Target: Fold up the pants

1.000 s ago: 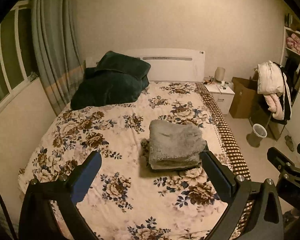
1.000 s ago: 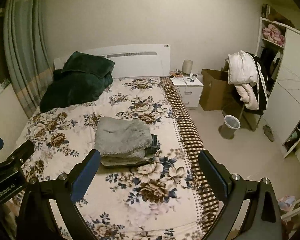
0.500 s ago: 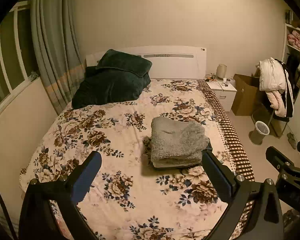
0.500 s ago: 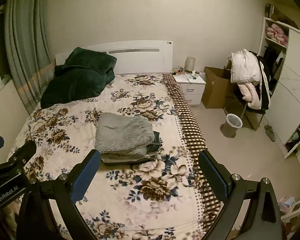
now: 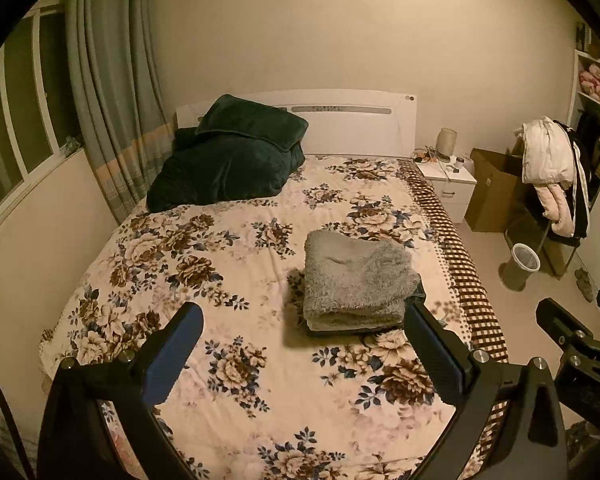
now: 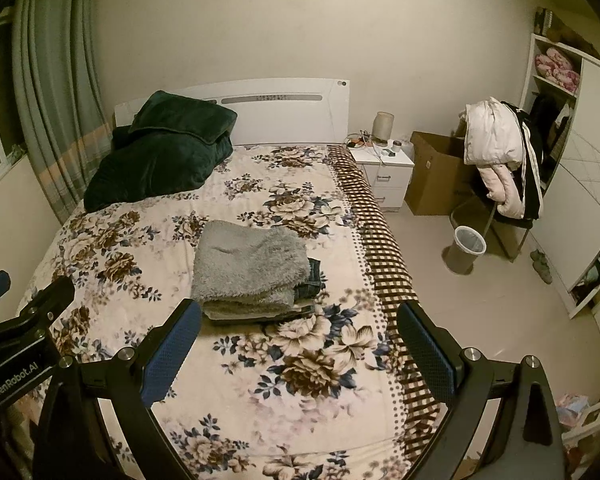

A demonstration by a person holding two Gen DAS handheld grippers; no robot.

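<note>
My left tongs (image 5: 302,334) and right tongs (image 6: 300,330) are both spread wide, holding nothing, because the fuzzy gray pants (image 6: 248,266) sit folded on the bed (image 6: 260,400).

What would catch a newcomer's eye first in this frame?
A folded stack topped by fluffy grey pants sits right of centre on the floral bedspread. A dark green blanket is heaped by the headboard. Both the left hand-held gripper and the right hand-held gripper hang open and empty above the bed's foot.
</note>
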